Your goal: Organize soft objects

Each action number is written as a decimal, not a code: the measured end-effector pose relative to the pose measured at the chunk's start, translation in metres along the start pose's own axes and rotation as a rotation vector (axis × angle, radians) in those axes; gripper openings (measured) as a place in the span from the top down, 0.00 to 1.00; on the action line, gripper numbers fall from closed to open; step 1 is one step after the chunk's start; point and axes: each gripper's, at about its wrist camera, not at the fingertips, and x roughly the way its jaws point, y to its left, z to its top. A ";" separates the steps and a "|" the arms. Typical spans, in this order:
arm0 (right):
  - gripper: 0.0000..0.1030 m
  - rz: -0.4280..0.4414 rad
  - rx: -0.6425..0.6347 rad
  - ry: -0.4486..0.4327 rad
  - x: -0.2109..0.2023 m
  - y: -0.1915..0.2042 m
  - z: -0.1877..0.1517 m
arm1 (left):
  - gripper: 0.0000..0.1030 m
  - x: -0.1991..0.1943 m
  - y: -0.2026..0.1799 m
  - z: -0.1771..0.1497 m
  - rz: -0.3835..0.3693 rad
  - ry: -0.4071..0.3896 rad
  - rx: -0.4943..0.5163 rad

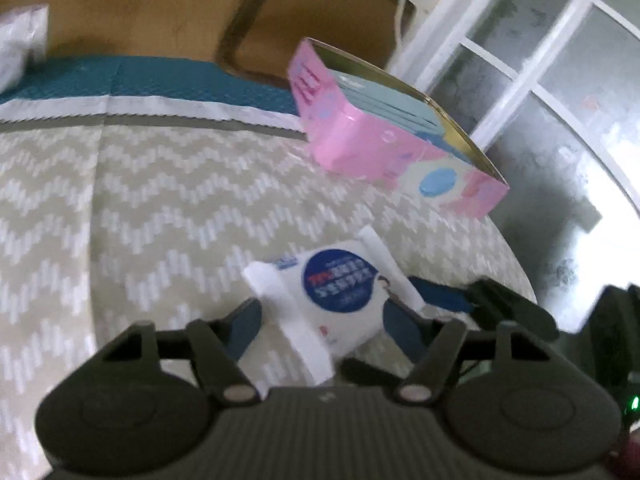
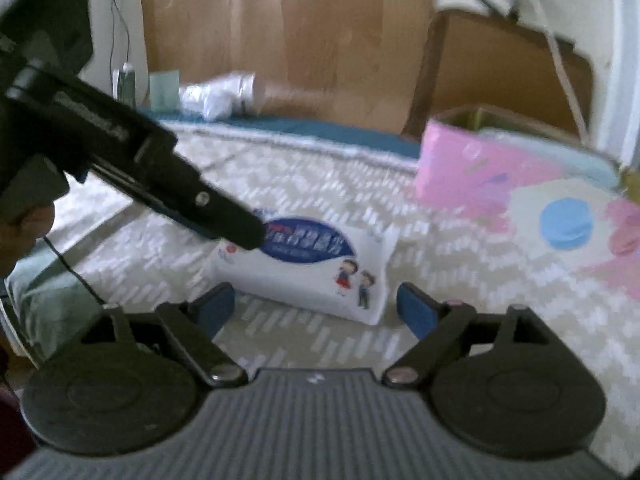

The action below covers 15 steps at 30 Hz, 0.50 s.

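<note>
A white tissue pack (image 1: 336,296) with a dark blue oval label sits between the blue pads of my left gripper (image 1: 324,320), which is shut on it just above the zigzag bed cover. In the right wrist view the same pack (image 2: 316,272) shows cartoon children, with the left gripper's black body (image 2: 160,172) reaching onto it from the upper left. My right gripper (image 2: 316,308) is open and empty, just in front of the pack. A pink box (image 1: 384,136) with light blue packs inside stands at the bed's right; it also shows in the right wrist view (image 2: 520,184).
The bed cover (image 1: 160,200) has a beige and white zigzag pattern with a teal band at the far edge. A brown headboard (image 2: 280,40) stands behind. A white crumpled bag (image 2: 216,96) lies at the far edge. A window with white frames (image 1: 520,60) is on the right.
</note>
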 end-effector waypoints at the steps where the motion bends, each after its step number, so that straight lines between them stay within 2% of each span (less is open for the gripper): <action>1: 0.21 0.030 0.022 -0.008 0.002 -0.002 0.002 | 0.45 0.002 -0.003 0.000 0.012 -0.001 0.010; 2: 0.31 0.031 0.023 -0.014 0.002 0.004 0.002 | 0.46 0.003 -0.006 0.000 0.035 -0.006 0.020; 5: 0.49 0.000 0.003 -0.029 0.001 0.006 0.004 | 0.46 -0.002 -0.010 0.007 0.065 -0.042 0.028; 9: 0.51 -0.050 0.034 -0.093 -0.009 -0.005 0.012 | 0.48 -0.011 -0.022 0.035 0.004 -0.110 0.052; 15: 0.51 -0.175 0.036 -0.263 -0.022 -0.034 0.049 | 0.48 0.006 -0.053 0.089 0.000 -0.174 0.163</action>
